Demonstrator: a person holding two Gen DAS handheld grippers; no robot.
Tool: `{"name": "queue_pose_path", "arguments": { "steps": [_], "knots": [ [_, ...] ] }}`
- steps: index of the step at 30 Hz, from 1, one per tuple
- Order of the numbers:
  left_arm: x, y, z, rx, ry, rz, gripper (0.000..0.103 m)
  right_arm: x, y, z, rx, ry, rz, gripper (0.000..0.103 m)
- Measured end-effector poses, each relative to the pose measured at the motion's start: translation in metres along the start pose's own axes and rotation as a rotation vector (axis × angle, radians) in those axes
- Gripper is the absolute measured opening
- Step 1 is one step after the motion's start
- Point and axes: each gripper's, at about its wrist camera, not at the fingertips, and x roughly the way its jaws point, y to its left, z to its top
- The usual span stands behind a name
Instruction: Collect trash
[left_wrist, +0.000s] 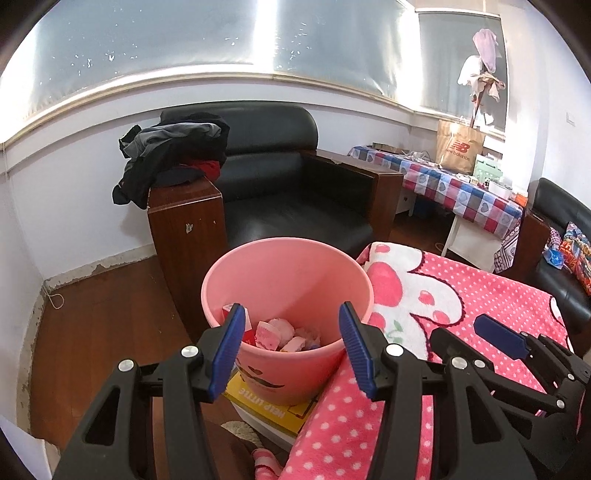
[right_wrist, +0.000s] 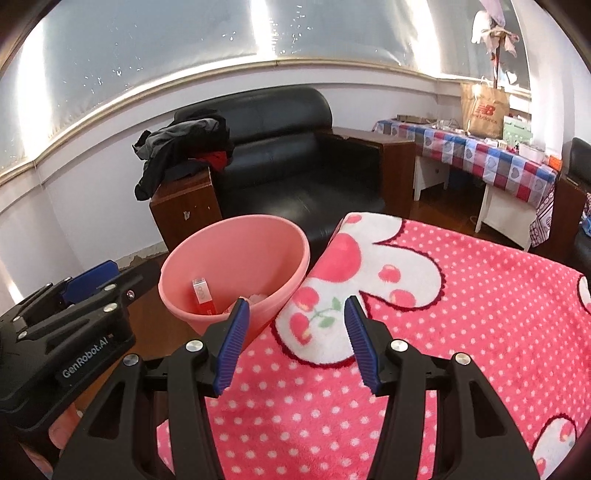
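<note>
A pink bucket stands beside a pink dotted blanket, resting on a yellow book. It holds several crumpled wrappers; the right wrist view shows a red and white packet leaning inside the bucket. My left gripper is open just short of the bucket's near rim, with nothing between its blue pads. My right gripper is open and empty over the blanket edge, just right of the bucket. Each gripper shows in the other's view: the right gripper, the left gripper.
Behind the bucket is a black leather armchair with wooden arms; dark clothes lie heaped on its left arm. A table with a checked cloth and a paper bag stands at the right. Wooden floor lies to the left.
</note>
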Motion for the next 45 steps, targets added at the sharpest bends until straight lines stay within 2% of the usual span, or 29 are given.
{"name": "queue_pose_path", "arguments": {
  "steps": [21, 45],
  "knots": [
    [0.0015, 0.0002, -0.0062, -0.018, 0.016, 0.032, 0.052, -0.0072, 0.0009, -0.0049, -0.010, -0.048, -0.043, 0.054],
    [0.0037, 0.0022, -0.0062, -0.022, 0.021, 0.038, 0.052, -0.0036, 0.0012, -0.0080, -0.011, -0.036, -0.040, 0.054]
  ]
}}
